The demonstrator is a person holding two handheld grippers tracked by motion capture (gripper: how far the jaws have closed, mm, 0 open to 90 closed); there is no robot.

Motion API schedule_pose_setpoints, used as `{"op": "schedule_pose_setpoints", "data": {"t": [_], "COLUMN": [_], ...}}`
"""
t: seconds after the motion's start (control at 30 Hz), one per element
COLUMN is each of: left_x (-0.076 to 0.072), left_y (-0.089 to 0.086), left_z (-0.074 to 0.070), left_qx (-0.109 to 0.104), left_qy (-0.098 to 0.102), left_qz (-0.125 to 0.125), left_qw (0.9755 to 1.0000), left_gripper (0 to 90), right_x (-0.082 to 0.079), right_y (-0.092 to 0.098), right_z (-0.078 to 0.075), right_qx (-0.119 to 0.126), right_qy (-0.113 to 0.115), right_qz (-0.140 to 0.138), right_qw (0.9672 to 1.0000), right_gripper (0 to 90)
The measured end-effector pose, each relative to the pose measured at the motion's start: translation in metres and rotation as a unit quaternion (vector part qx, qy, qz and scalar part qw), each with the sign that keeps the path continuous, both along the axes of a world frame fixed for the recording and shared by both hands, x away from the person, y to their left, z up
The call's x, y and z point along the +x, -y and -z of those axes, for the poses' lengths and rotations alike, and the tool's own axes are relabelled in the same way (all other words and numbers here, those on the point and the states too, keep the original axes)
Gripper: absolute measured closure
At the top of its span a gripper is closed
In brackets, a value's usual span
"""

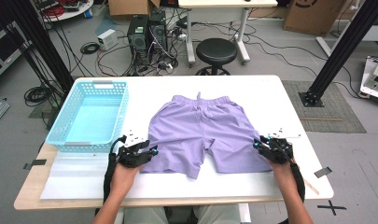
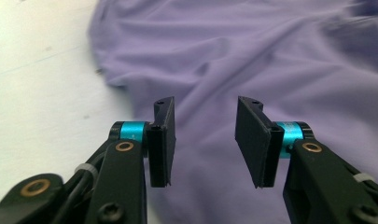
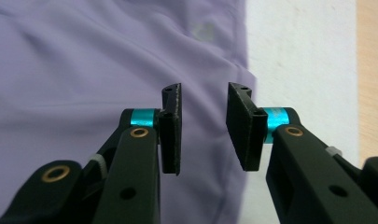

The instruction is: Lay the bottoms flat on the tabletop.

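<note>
A pair of purple shorts [image 1: 200, 133] lies flat on the white table [image 1: 270, 98], waistband away from me and legs toward me. My left gripper [image 1: 151, 150] sits at the outer edge of the left leg, open, with nothing pinched; its view looks over wrinkled purple cloth [image 2: 233, 60] between the parted jaws [image 2: 204, 140]. At the outer edge of the right leg my right gripper [image 1: 257, 144] is open too. In its view the jaws [image 3: 203, 128] stand apart above the shorts' side hem [image 3: 245, 70], with no cloth between the pads.
A light blue plastic basket [image 1: 91, 116] stands on the table's left side, just beyond my left hand. White table surface [image 3: 298, 56] lies beside the right hem. Past the far edge are a black stool [image 1: 216, 51], computer towers and cables.
</note>
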State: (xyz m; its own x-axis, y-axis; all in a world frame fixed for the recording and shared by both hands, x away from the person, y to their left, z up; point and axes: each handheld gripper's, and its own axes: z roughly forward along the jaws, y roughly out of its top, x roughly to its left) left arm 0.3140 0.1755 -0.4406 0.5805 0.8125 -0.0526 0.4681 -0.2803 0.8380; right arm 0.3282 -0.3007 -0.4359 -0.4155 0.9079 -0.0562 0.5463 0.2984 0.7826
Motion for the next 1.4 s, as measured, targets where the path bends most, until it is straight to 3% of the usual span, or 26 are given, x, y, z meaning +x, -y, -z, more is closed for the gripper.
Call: {"op": "schedule_pose_setpoints", "data": {"t": [0.13,0.27,0.37,0.47,0.6,0.63,0.73,0.8,0.9,1.03,1.13,1.23,1.4], "left_x": [-0.009,-0.018,-0.024,-0.028,-0.031,-0.033,-0.037,-0.039,-0.044,-0.046,-0.047,-0.047,-0.046], "left_y": [0.001,0.005,0.008,0.010,0.014,0.015,0.015,0.014,0.010,0.000,-0.005,-0.005,-0.001], "left_z": [-0.001,0.003,0.004,0.006,0.010,0.011,0.011,0.011,0.009,0.008,0.006,0.003,-0.001], "left_qx": [-0.010,-0.016,-0.009,-0.002,0.012,0.018,0.025,0.031,0.046,0.036,0.019,-0.013,-0.031], "left_qy": [-0.003,-0.018,-0.026,-0.036,-0.056,-0.048,-0.044,-0.037,-0.029,-0.025,-0.023,-0.016,-0.004], "left_qz": [0.026,0.052,0.063,0.067,0.069,0.064,0.047,0.037,0.021,0.004,0.002,0.006,0.002], "left_qw": [0.9996,0.9984,0.9976,0.9971,0.9960,0.9966,0.9977,0.9981,0.9983,0.9990,0.9996,0.9998,0.9995], "left_gripper": [55.7,53.7,51.6,51.3,52.2,52.9,69.9,87.2,88.8,88.8,88.2,73.4,63.4], "right_x": [-0.016,-0.032,-0.039,-0.044,-0.044,-0.042,-0.038,-0.037,-0.040,-0.045,-0.043,-0.048,-0.050], "right_y": [-0.011,-0.032,-0.049,-0.073,-0.092,-0.095,-0.099,-0.098,-0.096,-0.081,-0.066,-0.066,-0.085], "right_z": [-0.005,-0.006,-0.005,-0.001,0.002,0.004,0.013,0.013,0.011,0.003,0.001,-0.001,0.000], "right_qx": [0.016,0.015,0.027,0.019,0.012,0.002,-0.021,-0.013,-0.030,-0.018,-0.014,-0.002,-0.005], "right_qy": [0.009,0.015,0.000,-0.012,-0.024,-0.031,-0.051,-0.053,-0.046,-0.027,-0.031,-0.022,-0.022], "right_qz": [-0.027,-0.066,-0.095,-0.132,-0.151,-0.154,-0.154,-0.158,-0.175,-0.152,-0.128,-0.138,-0.155], "right_qw": [0.9995,0.9976,0.9951,0.9909,0.9881,0.9876,0.9865,0.9859,0.9830,0.9878,0.9911,0.9902,0.9876], "right_gripper": [64.9,64.7,63.1,63.0,64.4,65.9,72.9,86.7,90.0,90.0,90.0,82.0,67.6]}}
